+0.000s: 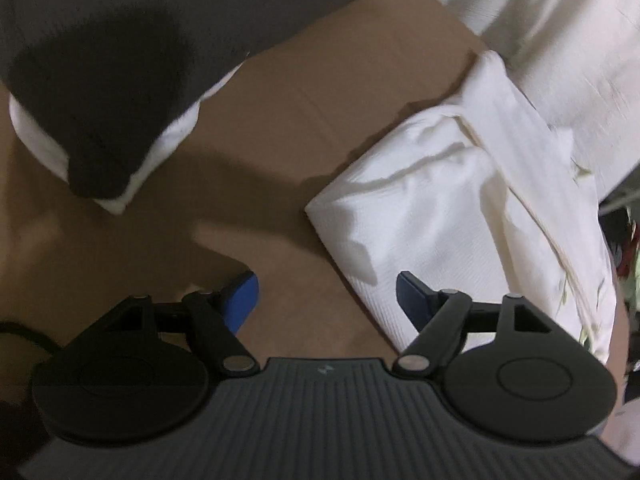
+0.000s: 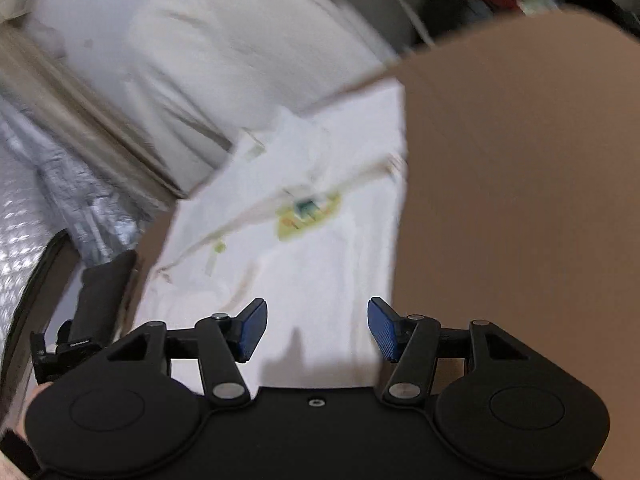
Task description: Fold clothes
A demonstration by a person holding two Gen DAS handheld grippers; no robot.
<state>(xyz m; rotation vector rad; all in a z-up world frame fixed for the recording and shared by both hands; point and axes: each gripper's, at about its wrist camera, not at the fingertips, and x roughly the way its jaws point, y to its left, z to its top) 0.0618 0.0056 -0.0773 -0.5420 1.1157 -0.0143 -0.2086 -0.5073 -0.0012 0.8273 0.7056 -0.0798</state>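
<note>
we held the left gripper (image 1: 327, 300) with its blue pads spread wide and nothing between them, above the brown cardboard surface (image 1: 280, 128). the white garment (image 1: 440, 220) was a soft, textured white cloth, bunched into a loose fold with creases and a seam running along it; its near corner lay just ahead of the right-hand pad and partly under it, apart from the left-hand pad. farther out on the left lay a dark grey garment (image 1: 104, 80) with a white layer showing under its edge, well apart from the white one.

our right gripper (image 2: 317, 328) was likewise spread, with nothing held, hovering over the white garment (image 2: 312, 264), which showed a small yellow-green print (image 2: 308, 210) on this side. the cloth lay flat on the cardboard surface (image 2: 520, 200), directly ahead of and below both pads. we saw no containers we could make out; the background was blurred.
</note>
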